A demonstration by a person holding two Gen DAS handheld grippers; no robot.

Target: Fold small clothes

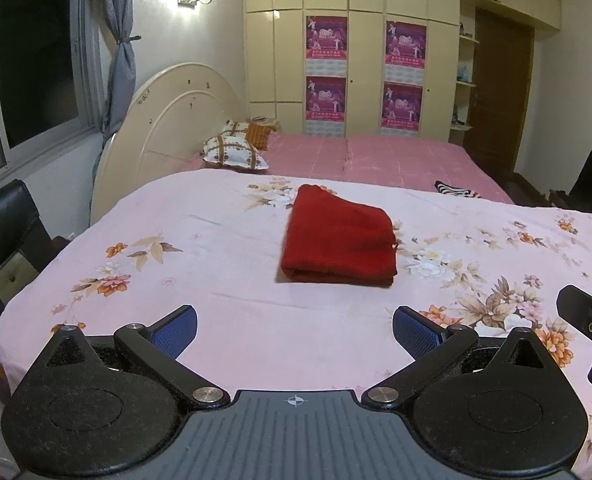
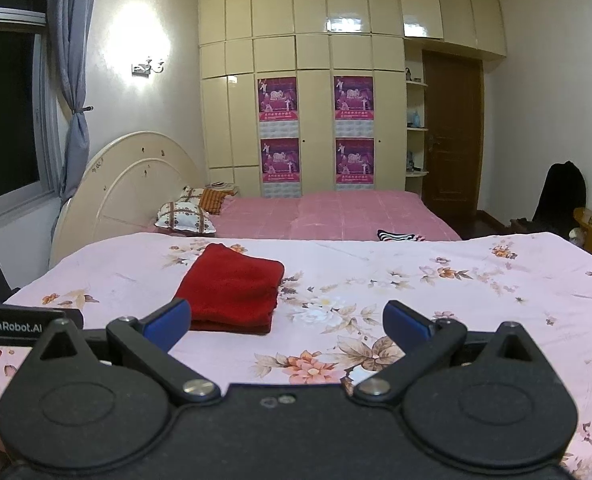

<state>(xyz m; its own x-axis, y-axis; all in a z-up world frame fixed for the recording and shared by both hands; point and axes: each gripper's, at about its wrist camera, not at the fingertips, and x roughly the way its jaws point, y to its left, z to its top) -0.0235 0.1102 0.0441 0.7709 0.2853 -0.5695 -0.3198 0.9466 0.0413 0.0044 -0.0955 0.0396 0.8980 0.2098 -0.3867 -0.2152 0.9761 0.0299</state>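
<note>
Pink flowered cloth (image 1: 224, 264) is covering the table in a bedroom, and it is lying smooth and flat. A red fuzzy cloth folded into a thick square (image 1: 337, 238) is sitting on the flowered cloth, near the middle of the table. Its folded edge is facing the cameras, and nothing is touching it.

The left tool (image 1: 294, 330) is hanging low over the near part of the table. Its two blue fingers (image 1: 176, 330) are spread wide apart and are holding nothing. The red cloth is lying straight ahead of it, a little way off.

The right tool (image 2: 287, 322) is hanging just beside the left one. Its blue fingers (image 2: 405, 320) are also spread wide and are pinching nothing. From this side, the red cloth is showing ahead and to the left, with its near corner just behind the left fingertip.

Behind the table, a bed with a pink sheet (image 2: 335, 216) is standing against a round cream headboard (image 2: 124, 184). Patterned pillows (image 2: 184, 212) are lying at its head. Tall cream cupboards (image 2: 315, 60) with four purple posters (image 2: 278, 98) are filling the back wall.
</note>
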